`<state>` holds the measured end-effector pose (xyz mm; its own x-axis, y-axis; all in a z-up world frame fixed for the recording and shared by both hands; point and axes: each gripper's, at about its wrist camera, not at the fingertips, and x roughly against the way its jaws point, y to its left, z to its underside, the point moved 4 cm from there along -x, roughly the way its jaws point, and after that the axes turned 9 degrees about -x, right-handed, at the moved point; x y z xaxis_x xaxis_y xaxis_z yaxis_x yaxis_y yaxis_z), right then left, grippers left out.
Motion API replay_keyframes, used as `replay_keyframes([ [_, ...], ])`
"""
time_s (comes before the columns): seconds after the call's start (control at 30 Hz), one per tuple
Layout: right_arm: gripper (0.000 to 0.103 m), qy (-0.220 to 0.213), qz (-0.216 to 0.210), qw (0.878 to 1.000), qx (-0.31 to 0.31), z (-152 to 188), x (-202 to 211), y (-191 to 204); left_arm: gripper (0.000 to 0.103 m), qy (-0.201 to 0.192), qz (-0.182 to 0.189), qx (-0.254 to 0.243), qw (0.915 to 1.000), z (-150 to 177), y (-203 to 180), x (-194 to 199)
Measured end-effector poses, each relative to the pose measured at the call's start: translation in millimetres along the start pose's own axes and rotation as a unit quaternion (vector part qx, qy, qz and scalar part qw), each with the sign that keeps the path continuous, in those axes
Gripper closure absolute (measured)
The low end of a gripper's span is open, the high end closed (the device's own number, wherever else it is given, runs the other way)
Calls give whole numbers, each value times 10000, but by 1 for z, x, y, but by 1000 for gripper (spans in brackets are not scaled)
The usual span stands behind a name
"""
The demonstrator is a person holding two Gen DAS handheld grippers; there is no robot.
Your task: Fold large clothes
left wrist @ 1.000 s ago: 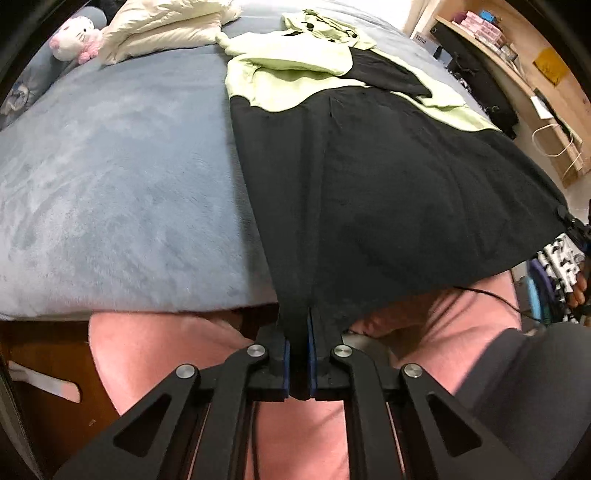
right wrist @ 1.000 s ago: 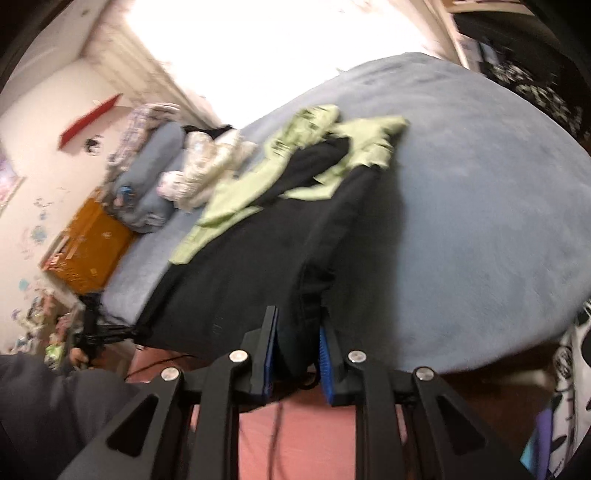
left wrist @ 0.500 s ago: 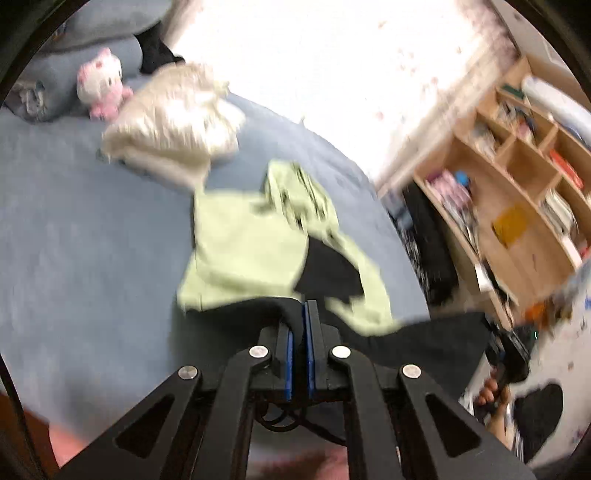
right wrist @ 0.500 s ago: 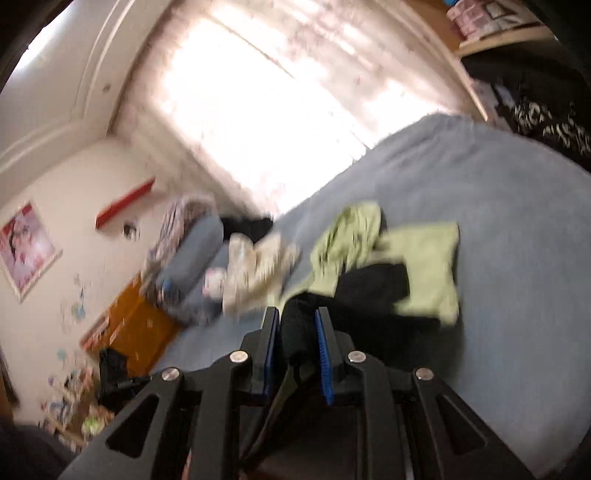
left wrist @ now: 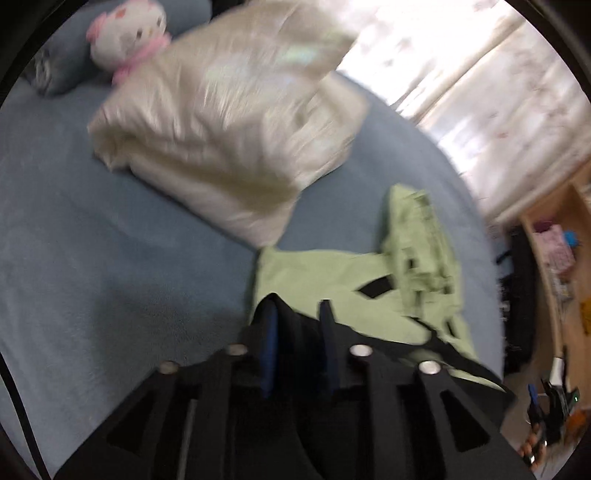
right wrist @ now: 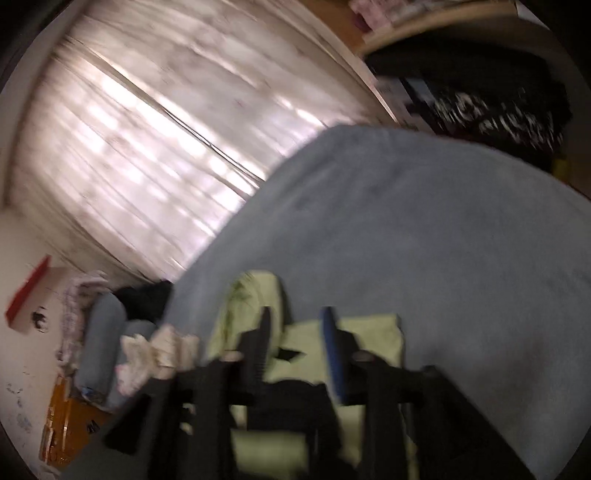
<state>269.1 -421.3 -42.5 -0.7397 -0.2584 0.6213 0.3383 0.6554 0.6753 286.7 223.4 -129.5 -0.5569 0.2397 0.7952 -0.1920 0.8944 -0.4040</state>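
The large garment is black (left wrist: 295, 332) with a light green upper part (left wrist: 317, 273), and it lies on the blue bed (left wrist: 92, 258). In the left wrist view my left gripper (left wrist: 298, 302) hangs over the green part. Its jaws are opening, and the black hem sits loose in the gap. In the blurred right wrist view my right gripper (right wrist: 297, 313) also has its jaws opening. Black cloth (right wrist: 291, 398) sags low between its fingers, with the green part (right wrist: 369, 339) showing through the gap. The right gripper (left wrist: 546, 417) and a hand show at the lower right of the left wrist view.
A cream quilt (left wrist: 221, 129) and a white plush toy (left wrist: 125, 33) lie at the head of the bed. A wooden shelf unit (left wrist: 554, 258) stands to the right. A bright curtain (right wrist: 147, 129) hangs beyond the bed (right wrist: 406, 221).
Both grippers swept from the bed's near edge across to the green end, carrying the black hem over the garment. Both were shut on the black cloth; now their jaws stand apart.
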Motion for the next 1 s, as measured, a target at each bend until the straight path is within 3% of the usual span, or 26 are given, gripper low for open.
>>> replay_keyframes([
  [0.1,36,437,246,9983,286,22,-23,-22,42,145,-91,60,9998,4,11,-25],
  [0.13,35,574,385,9966,440,30,-31,-29,41,167,-70,63,9998,5,14,-31],
  [0.27,35,1115,641,9880,861,57,-60,-48,39,285,-1,-118,9995,11,20,-42],
  [0.37,36,1290,733,9827,1112,68,-78,-46,39,418,-44,-567,9975,14,18,-50],
  [0.5,36,1420,705,9779,1362,73,-101,-36,39,623,-196,-1351,9887,20,11,-61],
  [0.67,36,1616,1074,9639,1822,83,-128,-31,39,772,-556,-1923,9767,25,8,-80],
  [0.73,47,1521,1289,9547,2207,89,-130,-29,39,870,-653,-2034,9730,27,7,-89],
  [0.77,78,1499,1341,9518,2316,90,-131,-30,39,866,-655,-2055,9726,27,6,-90],
  [0.8,94,1433,1303,9526,2345,90,-126,-29,39,820,-662,-2089,9722,27,4,-91],
  [0.87,97,944,1182,9601,2354,84,-107,-25,40,631,-687,-2169,9717,26,-1,-88],
  [0.93,100,536,976,9675,2270,75,-88,-20,52,406,-782,-2294,9693,24,-6,-83],
  [1.0,100,246,901,9734,2091,63,-73,-17,80,285,-867,-2449,9652,21,-14,-80],
])
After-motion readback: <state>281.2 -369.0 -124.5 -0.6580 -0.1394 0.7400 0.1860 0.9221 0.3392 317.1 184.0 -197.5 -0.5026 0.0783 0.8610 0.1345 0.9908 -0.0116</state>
